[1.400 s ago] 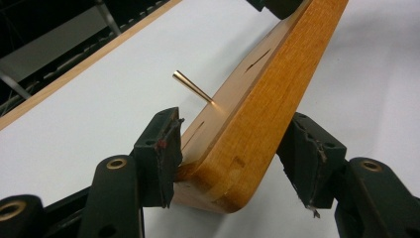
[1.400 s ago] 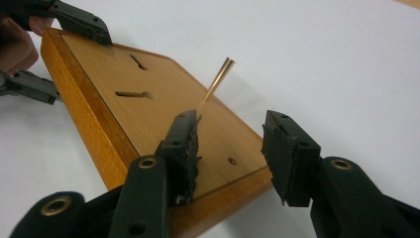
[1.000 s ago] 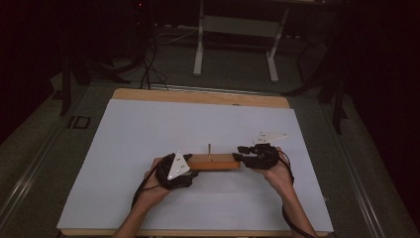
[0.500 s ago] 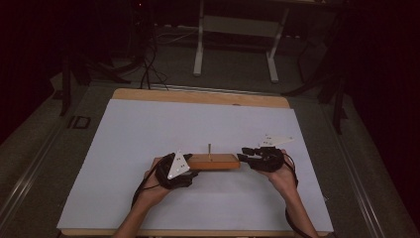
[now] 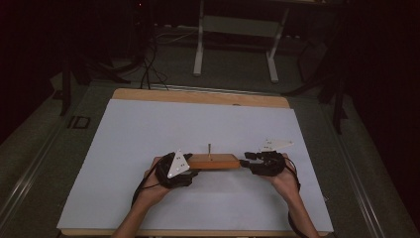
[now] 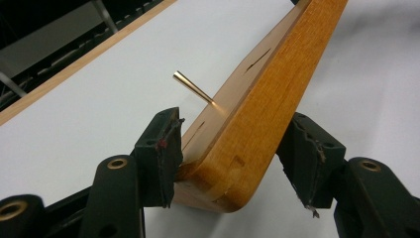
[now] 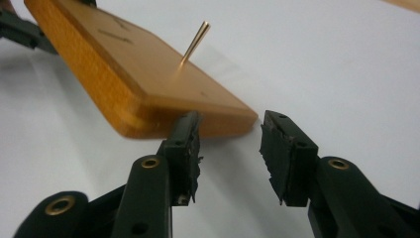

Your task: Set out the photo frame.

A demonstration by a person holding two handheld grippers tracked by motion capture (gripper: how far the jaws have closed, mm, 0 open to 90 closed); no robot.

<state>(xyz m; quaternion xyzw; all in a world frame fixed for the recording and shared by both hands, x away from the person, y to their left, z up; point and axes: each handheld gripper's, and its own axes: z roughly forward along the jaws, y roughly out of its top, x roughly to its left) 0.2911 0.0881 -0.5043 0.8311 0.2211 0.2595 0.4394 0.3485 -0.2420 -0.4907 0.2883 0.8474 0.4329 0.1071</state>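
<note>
Both black grippers, left gripper (image 5: 190, 171) and right gripper (image 5: 246, 159), carry grey triangular plates, brass-ringed screw holes and trailing black cables

A white-covered table (image 5: 148, 129) with a bare wooden far edge; beyond it, a grey metal stand (image 5: 236, 25) and black cables (image 5: 147, 69) on the floor.

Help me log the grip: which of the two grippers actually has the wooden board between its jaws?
The left gripper: the wooden board sits between its jaws. The right gripper stands open just off the board's far end.
</note>
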